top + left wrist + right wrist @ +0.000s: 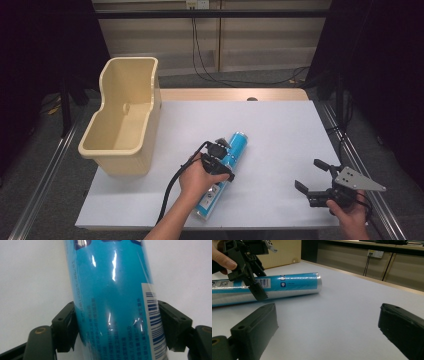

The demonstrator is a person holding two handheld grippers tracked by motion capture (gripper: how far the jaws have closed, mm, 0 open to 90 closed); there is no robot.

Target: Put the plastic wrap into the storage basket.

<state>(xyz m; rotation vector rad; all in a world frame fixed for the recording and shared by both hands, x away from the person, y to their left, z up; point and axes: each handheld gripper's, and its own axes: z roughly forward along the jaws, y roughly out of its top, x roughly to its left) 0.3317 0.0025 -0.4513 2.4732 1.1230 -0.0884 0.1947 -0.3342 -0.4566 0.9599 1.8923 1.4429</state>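
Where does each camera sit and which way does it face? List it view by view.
High view: above the person's side, looking forward and down on the table; forearms, left gripper, right gripper.
Left gripper view: looks along its jaws, pressed on the blue roll.
Right gripper view: low, across the table; own jaws apart, the left hand beyond.
Shared: the roll shows in all three; the beige bin in the high and right gripper views.

Your two grippers have chunky black jaws with small screws. A thick black cable (172, 187) hangs from your left gripper (223, 159). Your right gripper (312, 176) wears a grey three-cornered plate (357, 180). Your forearms are bare.
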